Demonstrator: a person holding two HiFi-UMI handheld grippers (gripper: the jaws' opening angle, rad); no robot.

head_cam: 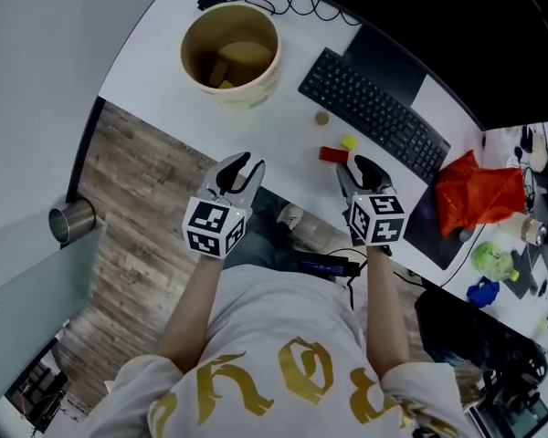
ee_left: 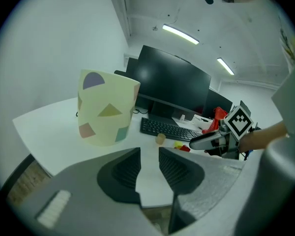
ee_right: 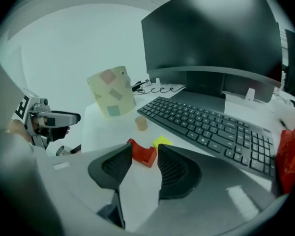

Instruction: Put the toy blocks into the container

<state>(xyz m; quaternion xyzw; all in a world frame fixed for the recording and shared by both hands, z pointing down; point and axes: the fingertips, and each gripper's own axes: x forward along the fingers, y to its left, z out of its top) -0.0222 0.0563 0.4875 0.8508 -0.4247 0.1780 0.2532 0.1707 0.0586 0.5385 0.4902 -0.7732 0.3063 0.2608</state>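
Observation:
A cream container (head_cam: 230,48) stands on the white desk (head_cam: 164,53) at the back left, with a few wooden blocks inside. A red block (head_cam: 332,154), a yellow block (head_cam: 349,141) and a tan cylinder (head_cam: 321,118) lie in front of the keyboard. My right gripper (head_cam: 358,167) is open and empty just short of the red block (ee_right: 143,154), with the yellow block (ee_right: 162,141) behind it. Near the desk's front edge my left gripper (head_cam: 242,170) is open and empty. In the left gripper view the container (ee_left: 107,109) stands ahead to the left.
A black keyboard (head_cam: 374,112) and a monitor (ee_right: 211,33) stand behind the blocks. An orange bag (head_cam: 475,190) and small green and blue toys (head_cam: 493,261) lie at the right. A metal cup (head_cam: 70,219) sits low at the left. Cables (head_cam: 292,5) lie behind the container.

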